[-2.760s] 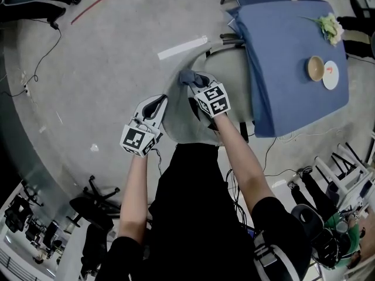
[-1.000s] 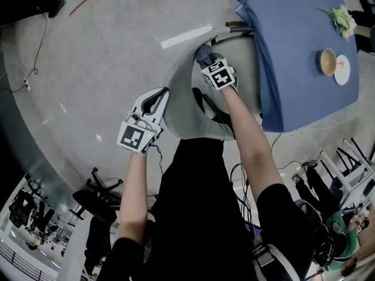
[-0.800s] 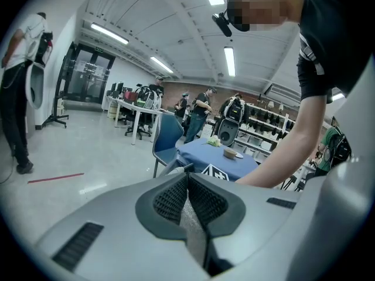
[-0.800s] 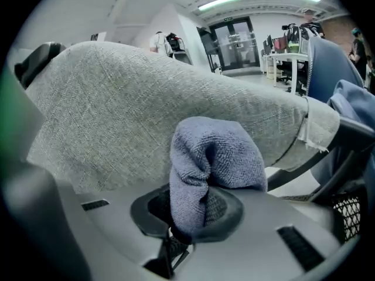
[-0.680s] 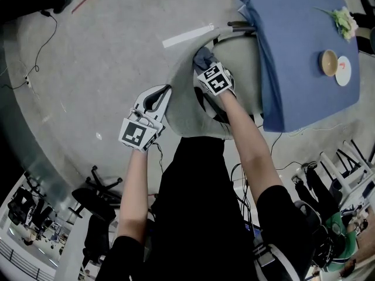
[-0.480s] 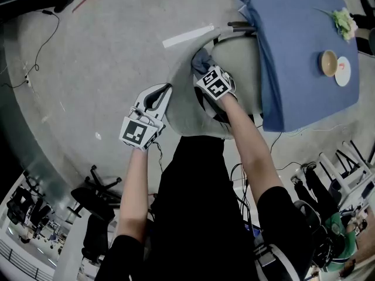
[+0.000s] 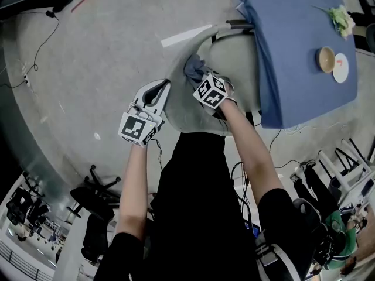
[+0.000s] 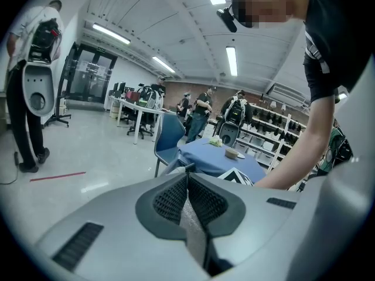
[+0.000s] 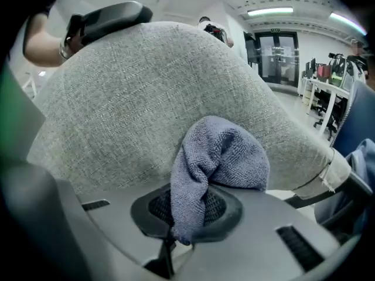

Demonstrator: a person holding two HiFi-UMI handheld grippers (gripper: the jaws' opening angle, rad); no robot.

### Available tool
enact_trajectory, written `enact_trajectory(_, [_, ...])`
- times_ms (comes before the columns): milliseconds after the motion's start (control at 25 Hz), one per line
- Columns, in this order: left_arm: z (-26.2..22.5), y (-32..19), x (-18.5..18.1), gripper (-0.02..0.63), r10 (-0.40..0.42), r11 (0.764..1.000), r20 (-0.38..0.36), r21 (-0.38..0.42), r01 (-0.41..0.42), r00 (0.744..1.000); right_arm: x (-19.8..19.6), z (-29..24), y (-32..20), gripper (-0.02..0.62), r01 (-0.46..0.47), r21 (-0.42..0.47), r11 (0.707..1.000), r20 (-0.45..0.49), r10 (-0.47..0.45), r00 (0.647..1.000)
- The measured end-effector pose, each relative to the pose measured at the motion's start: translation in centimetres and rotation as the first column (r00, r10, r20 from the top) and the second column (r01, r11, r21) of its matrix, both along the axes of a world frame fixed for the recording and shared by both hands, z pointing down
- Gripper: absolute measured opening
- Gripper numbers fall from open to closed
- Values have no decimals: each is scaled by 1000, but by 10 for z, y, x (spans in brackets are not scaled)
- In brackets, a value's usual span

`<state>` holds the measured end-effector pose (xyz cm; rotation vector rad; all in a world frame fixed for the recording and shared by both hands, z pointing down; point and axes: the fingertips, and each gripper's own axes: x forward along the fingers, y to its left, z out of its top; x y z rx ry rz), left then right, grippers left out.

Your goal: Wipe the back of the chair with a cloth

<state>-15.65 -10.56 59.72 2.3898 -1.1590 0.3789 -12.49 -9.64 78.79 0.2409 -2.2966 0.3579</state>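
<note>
The chair's grey fabric back (image 7: 183, 101) runs from my body toward the table, and it fills the right gripper view (image 9: 146, 92). My right gripper (image 7: 200, 79) is shut on a blue-grey cloth (image 7: 192, 68), which bunches out of the jaws (image 9: 187, 212) and presses against the fabric (image 9: 222, 151). My left gripper (image 7: 156, 91) is at the back's left edge. Its pads (image 8: 187, 201) are closed on a thin strip of that grey fabric. The chair's seat (image 7: 234, 60) lies partly under the blue tablecloth.
A table with a blue cloth (image 7: 299, 45) stands to the right of the chair, carrying a bowl (image 7: 326, 55), a plate (image 7: 340, 67) and flowers (image 7: 341, 19). White tape (image 7: 186, 35) marks the floor. A blue chair (image 8: 169, 134) and several people stand beyond.
My right gripper has drawn the cloth back along the chair back, from its far end toward my body. The left gripper has stayed put on the back's edge.
</note>
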Motion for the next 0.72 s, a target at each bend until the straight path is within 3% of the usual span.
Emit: enact_trajectory(720, [-1, 0, -1, 29, -14, 1000, -10, -2, 14, 1000, -11, -60, 51, 48, 188, 182, 965, 11, -193, 981])
